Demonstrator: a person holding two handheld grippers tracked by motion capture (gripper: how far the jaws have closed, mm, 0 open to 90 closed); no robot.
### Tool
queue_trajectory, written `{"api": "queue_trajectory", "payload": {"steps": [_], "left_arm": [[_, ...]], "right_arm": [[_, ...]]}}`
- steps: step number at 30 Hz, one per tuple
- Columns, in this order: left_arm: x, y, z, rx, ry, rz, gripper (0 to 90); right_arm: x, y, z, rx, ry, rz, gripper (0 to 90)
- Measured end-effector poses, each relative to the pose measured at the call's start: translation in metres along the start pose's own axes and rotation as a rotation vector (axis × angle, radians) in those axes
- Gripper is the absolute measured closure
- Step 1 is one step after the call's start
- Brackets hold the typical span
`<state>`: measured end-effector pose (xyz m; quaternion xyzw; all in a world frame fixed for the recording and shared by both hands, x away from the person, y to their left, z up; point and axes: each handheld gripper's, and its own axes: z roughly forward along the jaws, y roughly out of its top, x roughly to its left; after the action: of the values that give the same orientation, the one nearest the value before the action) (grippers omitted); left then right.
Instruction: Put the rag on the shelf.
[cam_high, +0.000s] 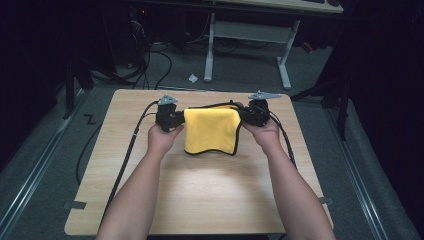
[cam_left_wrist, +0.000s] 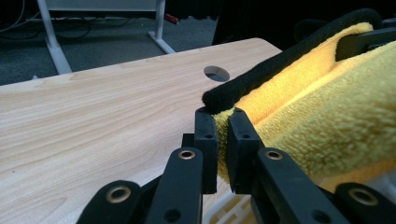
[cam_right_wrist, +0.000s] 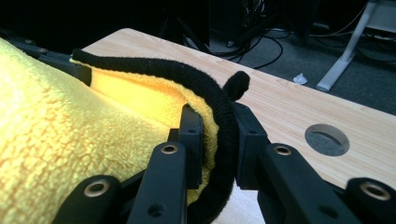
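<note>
A yellow towel (cam_high: 211, 130) with a black hem hangs folded between my two grippers above the far half of the wooden table (cam_high: 200, 190). My left gripper (cam_high: 176, 118) is shut on the towel's left top corner; in the left gripper view the jaws pinch the yellow cloth (cam_left_wrist: 327, 121) at the gripper (cam_left_wrist: 222, 122), just under the black hem (cam_left_wrist: 261, 77). My right gripper (cam_high: 246, 114) is shut on the right top corner; in the right gripper view the gripper (cam_right_wrist: 218, 128) clamps yellow towel (cam_right_wrist: 56, 140) and black hem (cam_right_wrist: 205, 88) together. The towel's lower edge hangs near the tabletop.
A round cable hole (cam_right_wrist: 327, 139) sits in the table near its far right corner, also seen as the hole (cam_left_wrist: 216, 73). Black cables (cam_high: 131, 145) trail from the grippers over the table's left side. A white desk frame (cam_high: 250, 45) stands on the floor beyond.
</note>
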<state>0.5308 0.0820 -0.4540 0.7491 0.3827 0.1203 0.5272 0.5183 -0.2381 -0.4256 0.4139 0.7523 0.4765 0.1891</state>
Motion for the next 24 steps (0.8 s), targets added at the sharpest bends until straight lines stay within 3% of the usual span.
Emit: {"api": "queue_trajectory", "payload": {"steps": [13,15,18,21,24], "left_arm": [[-0.001,-0.017,-0.001,0.025,-0.027,-0.016,83.1],[-0.002,-0.017,-0.001,0.033,-0.031,-0.022,79.8],[0.001,-0.017,-0.002,0.042,-0.043,-0.064,74.9],[0.001,-0.016,-0.003,0.046,-0.016,-0.047,71.8],[0.001,-0.015,-0.004,0.043,-0.002,-0.045,69.4]], "right_arm": [[-0.004,-0.014,0.007,0.025,0.028,0.074,70.7],[-0.006,-0.014,0.007,0.027,0.015,0.083,65.1],[-0.008,-0.012,0.004,0.033,-0.019,0.080,59.2],[-0.010,-0.009,0.000,0.031,-0.056,0.065,54.3],[-0.012,-0.005,-0.005,0.010,-0.059,0.068,51.7]]}}
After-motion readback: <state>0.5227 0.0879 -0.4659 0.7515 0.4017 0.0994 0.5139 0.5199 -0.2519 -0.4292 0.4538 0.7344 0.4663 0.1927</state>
